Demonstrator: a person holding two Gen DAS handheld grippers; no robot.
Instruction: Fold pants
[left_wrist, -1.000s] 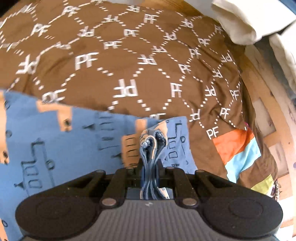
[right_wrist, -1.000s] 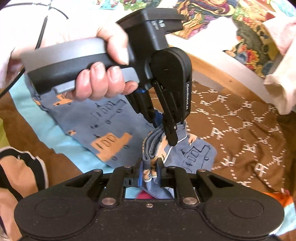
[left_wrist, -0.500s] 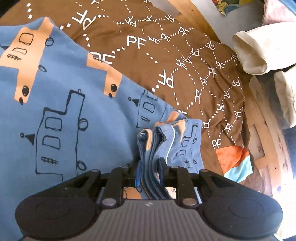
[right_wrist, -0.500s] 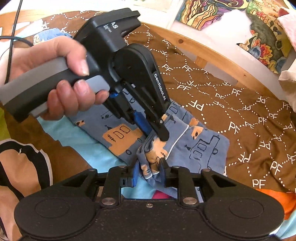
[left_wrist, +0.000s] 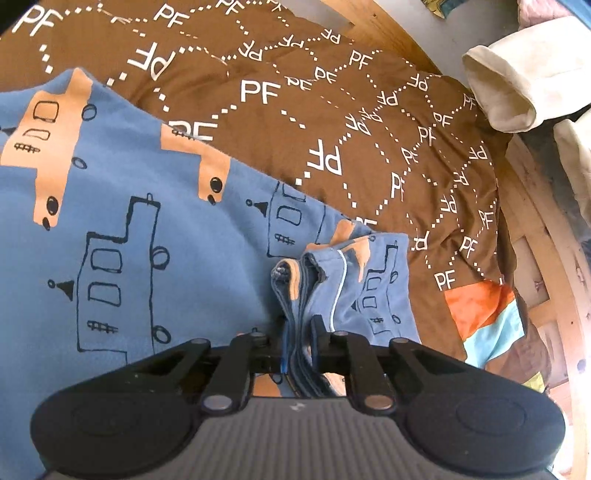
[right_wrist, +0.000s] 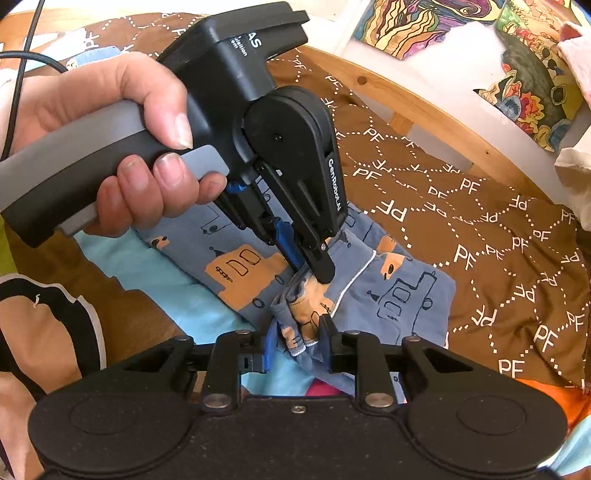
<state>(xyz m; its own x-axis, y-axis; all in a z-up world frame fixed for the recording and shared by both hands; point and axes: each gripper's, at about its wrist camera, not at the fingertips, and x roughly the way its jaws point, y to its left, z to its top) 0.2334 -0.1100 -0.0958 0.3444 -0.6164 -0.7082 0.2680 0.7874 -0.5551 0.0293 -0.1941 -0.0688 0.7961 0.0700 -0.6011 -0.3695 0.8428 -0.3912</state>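
The blue pants (left_wrist: 122, 236) with orange and outlined train prints lie on a brown "PF" bedspread (left_wrist: 351, 122). My left gripper (left_wrist: 300, 334) is shut on a bunched stack of the pants' layers. In the right wrist view the pants (right_wrist: 402, 295) lie folded over, and my right gripper (right_wrist: 300, 341) is shut on a bunched edge of them. The left gripper (right_wrist: 313, 271), held in a hand, pinches the same bunch just above the right one.
A wooden bed frame (right_wrist: 417, 99) borders the bedspread. Cream cloth (left_wrist: 506, 88) lies at the far right. A light blue and orange patch (left_wrist: 484, 325) lies right of the pants. Colourful pillows (right_wrist: 524, 85) sit behind the frame.
Both grippers have carried the held pants edge across and down, so the fabric now lies spread low over the bedspread. Both stay shut on the bunch.
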